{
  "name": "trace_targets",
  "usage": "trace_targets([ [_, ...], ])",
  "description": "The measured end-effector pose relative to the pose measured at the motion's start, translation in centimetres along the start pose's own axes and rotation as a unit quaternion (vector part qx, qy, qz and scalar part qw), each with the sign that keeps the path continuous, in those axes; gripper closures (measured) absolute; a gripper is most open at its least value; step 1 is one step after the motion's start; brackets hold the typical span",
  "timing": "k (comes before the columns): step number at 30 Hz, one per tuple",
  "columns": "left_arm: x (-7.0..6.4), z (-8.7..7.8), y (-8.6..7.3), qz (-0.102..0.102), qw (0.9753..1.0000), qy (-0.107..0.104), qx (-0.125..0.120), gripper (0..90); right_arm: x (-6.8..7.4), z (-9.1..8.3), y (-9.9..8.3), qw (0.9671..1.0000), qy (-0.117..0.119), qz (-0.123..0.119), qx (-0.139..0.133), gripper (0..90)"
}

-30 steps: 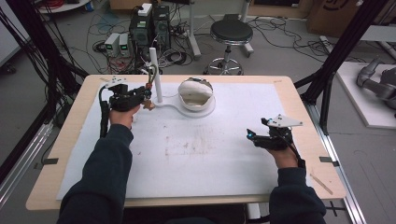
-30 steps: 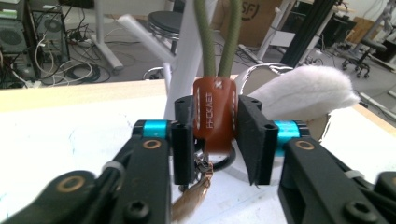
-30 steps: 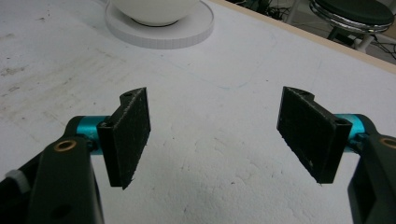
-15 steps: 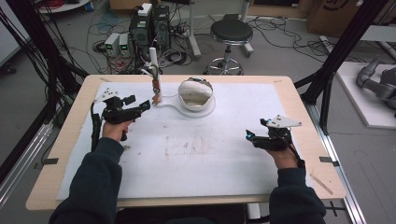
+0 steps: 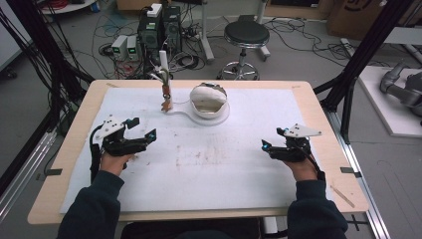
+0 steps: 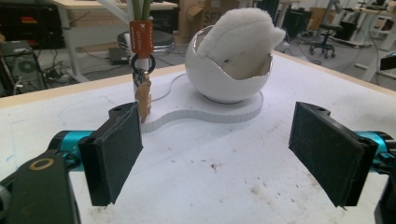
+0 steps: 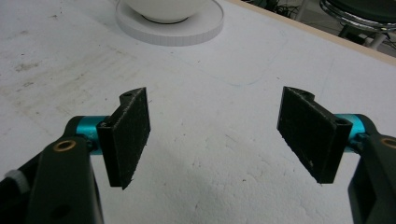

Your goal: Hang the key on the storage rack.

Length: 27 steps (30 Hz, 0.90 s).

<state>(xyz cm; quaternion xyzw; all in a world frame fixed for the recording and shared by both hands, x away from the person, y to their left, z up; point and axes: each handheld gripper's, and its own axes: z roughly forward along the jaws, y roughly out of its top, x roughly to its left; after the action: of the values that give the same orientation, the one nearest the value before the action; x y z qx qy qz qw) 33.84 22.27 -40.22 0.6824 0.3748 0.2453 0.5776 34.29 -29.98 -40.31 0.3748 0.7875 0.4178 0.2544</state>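
White sheet, two empty grippers — jaws spread wide on both.

Left gripper [image 5: 142,136] hovers near the bowl [image 5: 209,100], holding nothing; right gripper [image 5: 267,147] sits well apart from it, also empty. Plush [image 6: 240,43] fills the bowl on its base [image 6: 205,112] — an orange tag [image 6: 141,36] hangs just beside.
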Motion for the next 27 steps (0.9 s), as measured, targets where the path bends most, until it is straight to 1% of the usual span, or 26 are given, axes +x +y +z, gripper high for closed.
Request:
trace_targets([
  [1,-0.2,-0.2,-0.2,-0.002,1.0000,0.002,-0.001,17.0,0.1,0.0,0.0,1.0000,0.001,0.002,-0.001,24.2],
  [3,-0.6,-0.3,-0.5,0.002,1.0000,0.005,0.002,17.1,0.1,0.0,-0.1,1.0000,0.001,0.001,-0.001,23.7],
  [5,-0.9,-0.3,-0.7,0.003,1.0000,0.007,0.003,17.1,0.1,0.0,-0.1,1.0000,0.002,0.000,-0.005,22.5],
  [6,-1.0,-0.2,-0.7,0.001,0.9999,0.012,0.004,17.0,0.0,0.0,-0.2,1.0000,0.006,0.001,-0.007,22.2],
  [9,-1.1,-0.1,-0.7,-0.004,0.9999,0.012,0.002,17.1,0.0,-0.1,-0.2,0.9999,0.005,0.002,-0.009,22.0],
  [11,-1.2,-0.2,-0.6,-0.002,0.9999,0.010,0.002,17.1,0.0,-0.1,-0.3,0.9999,0.005,0.007,-0.010,21.6],
  [13,-1.3,-0.2,-0.6,-0.003,1.0000,0.009,0.001,17.1,0.0,-0.2,-0.3,0.9999,0.004,0.005,-0.010,21.6],
  [20,-1.2,-0.4,-0.7,-0.010,0.9999,0.011,0.003,17.1,0.3,-0.5,-0.2,0.9999,0.003,0.002,-0.014,21.6],
  [27,-0.8,-0.8,-0.8,-0.015,0.9998,0.014,0.001,17.1,0.5,-0.7,-0.1,0.9999,-0.001,0.003,-0.016,21.6],
])
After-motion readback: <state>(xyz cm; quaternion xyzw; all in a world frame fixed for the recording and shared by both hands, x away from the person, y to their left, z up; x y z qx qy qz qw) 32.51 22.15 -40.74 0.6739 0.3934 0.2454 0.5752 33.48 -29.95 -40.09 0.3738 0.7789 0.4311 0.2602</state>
